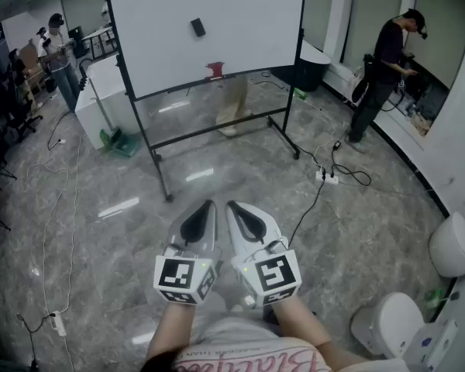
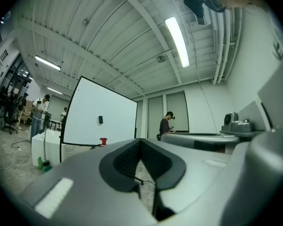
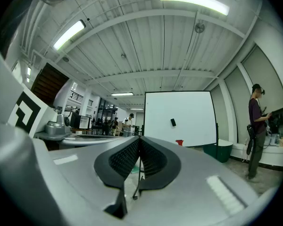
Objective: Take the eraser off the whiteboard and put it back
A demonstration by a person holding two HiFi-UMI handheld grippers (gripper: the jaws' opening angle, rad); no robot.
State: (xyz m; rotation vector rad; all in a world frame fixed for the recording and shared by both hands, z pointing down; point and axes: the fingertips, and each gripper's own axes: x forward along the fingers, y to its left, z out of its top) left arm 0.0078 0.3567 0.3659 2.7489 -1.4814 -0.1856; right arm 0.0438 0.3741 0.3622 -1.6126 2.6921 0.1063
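Note:
The whiteboard (image 1: 209, 29) stands on a wheeled frame several steps ahead of me. A small black eraser (image 1: 198, 27) sticks to its upper middle, and a red object (image 1: 215, 70) sits at its lower edge. Both grippers are held side by side near my body, far from the board. The left gripper (image 1: 209, 204) is shut with nothing between its pads, and so is the right gripper (image 1: 231, 205). The left gripper view shows its shut tips (image 2: 140, 141), with the eraser (image 2: 100, 119) far off. The right gripper view shows the same for its tips (image 3: 139, 138) and the eraser (image 3: 173, 122).
A person (image 1: 381, 68) stands at a counter at the right, another person (image 1: 60, 53) at the far left. A power strip (image 1: 326, 177) with cables lies on the floor right of the board's frame. A green broom head (image 1: 118, 139) lies left of it. White bins (image 1: 394, 325) stand at my right.

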